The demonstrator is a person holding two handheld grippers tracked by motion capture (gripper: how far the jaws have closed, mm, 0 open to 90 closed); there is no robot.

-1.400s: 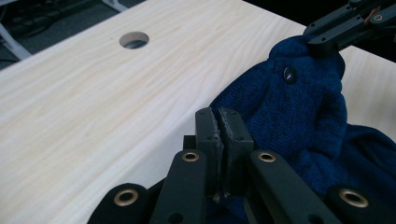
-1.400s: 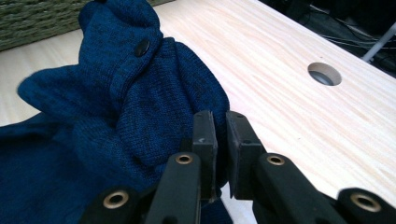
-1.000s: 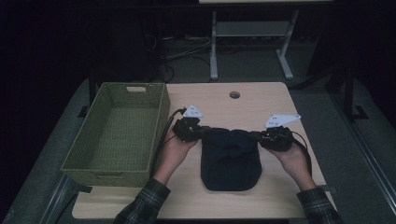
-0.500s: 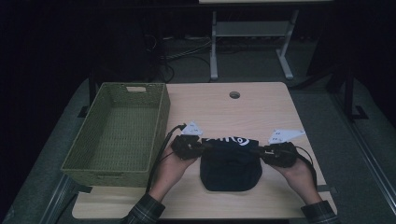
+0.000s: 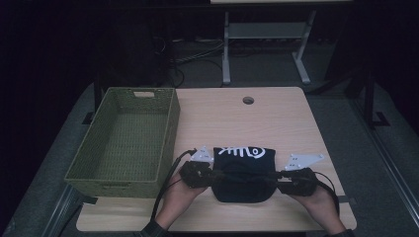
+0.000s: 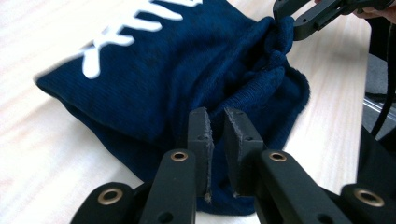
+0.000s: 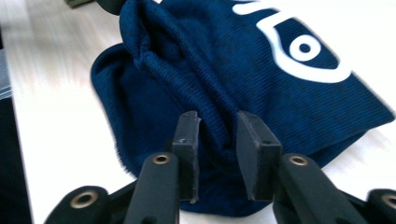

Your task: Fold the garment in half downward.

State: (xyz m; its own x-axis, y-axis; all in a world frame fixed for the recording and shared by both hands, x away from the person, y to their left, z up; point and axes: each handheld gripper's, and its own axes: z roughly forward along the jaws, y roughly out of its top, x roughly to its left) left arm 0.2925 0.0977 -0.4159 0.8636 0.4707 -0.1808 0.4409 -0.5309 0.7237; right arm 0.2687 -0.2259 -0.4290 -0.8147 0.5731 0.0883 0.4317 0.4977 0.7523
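Observation:
A dark navy knit garment (image 5: 242,183) with a white fish-skeleton print (image 5: 245,151) lies folded on the wooden table (image 5: 276,118), near its front edge. My left gripper (image 5: 217,176) is at the garment's left side and my right gripper (image 5: 272,177) at its right side. The left gripper's (image 6: 217,126) jaws have just been opening, a narrow gap shows between the pads, and the cloth (image 6: 177,79) lies just beyond them. The right gripper's (image 7: 217,126) jaws have also just been opening, and a bunched fold of cloth (image 7: 205,88) runs loosely between the parted pads.
A green woven basket (image 5: 170,128) stands empty at the table's left, close to my left hand. A round cable hole (image 5: 248,100) sits in the far middle of the tabletop. A metal stand (image 5: 267,34) is on the floor beyond the table.
Both hands have drawn the garment's far edge toward the front of the table, folding it over. The fish print now faces up and the garment is shorter.

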